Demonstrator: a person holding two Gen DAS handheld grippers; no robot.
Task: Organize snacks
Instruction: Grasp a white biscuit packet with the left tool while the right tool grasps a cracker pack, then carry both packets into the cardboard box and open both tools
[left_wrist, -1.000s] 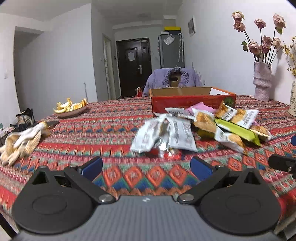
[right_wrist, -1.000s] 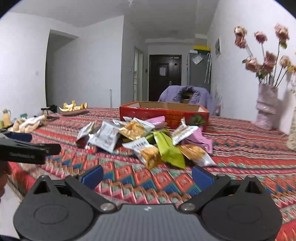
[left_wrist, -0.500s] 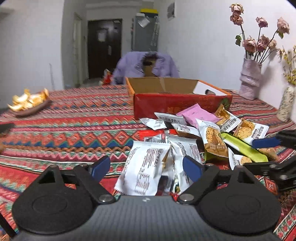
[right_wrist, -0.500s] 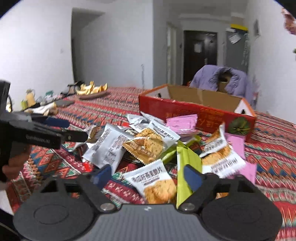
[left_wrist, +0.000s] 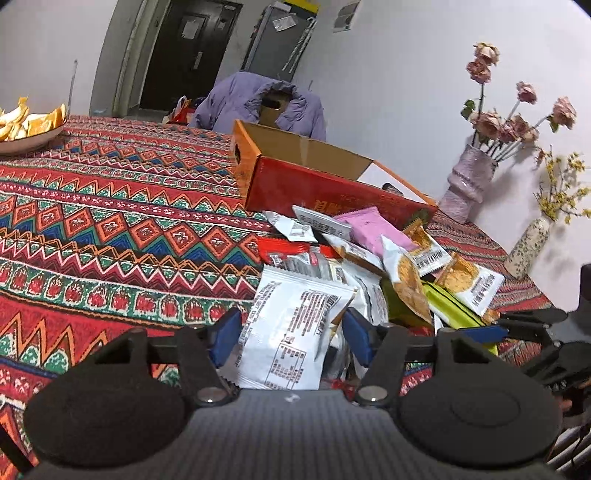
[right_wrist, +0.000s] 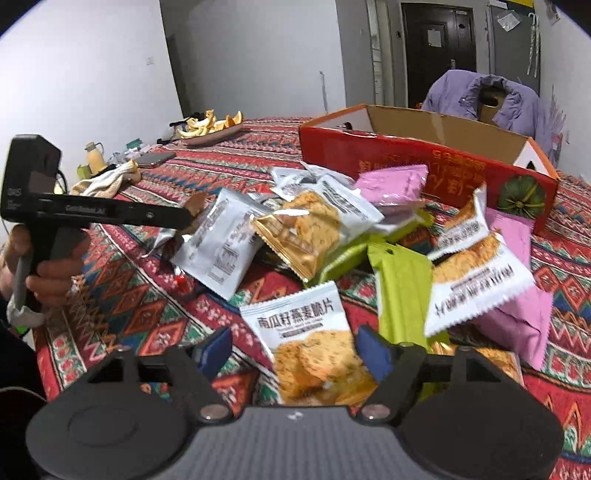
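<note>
A pile of snack packets lies on the patterned tablecloth in front of an open red cardboard box (left_wrist: 332, 188) (right_wrist: 424, 166). My left gripper (left_wrist: 291, 332) is open, its blue pads on either side of a white packet with printed text (left_wrist: 295, 328). My right gripper (right_wrist: 295, 350) is open around a white oat-cracker packet (right_wrist: 310, 343). Beside it lie a green packet (right_wrist: 402, 291), pink packets (right_wrist: 395, 184) and more cracker packets (right_wrist: 476, 284). The left gripper also shows in the right wrist view (right_wrist: 184, 218), at the white packet (right_wrist: 221, 247).
A dish of orange peel (left_wrist: 26, 129) (right_wrist: 210, 125) sits far left. Two vases of flowers (left_wrist: 472, 181) (left_wrist: 524, 243) stand by the right wall. Gloves (right_wrist: 107, 181), a phone (right_wrist: 151, 158) and a small bottle (right_wrist: 94, 158) lie near the left table edge. A purple jacket (left_wrist: 258, 99) hangs behind the box.
Both grippers have moved forward and down into the pile. Each now has a packet between its open fingers; the jaws look somewhat narrower than before.
</note>
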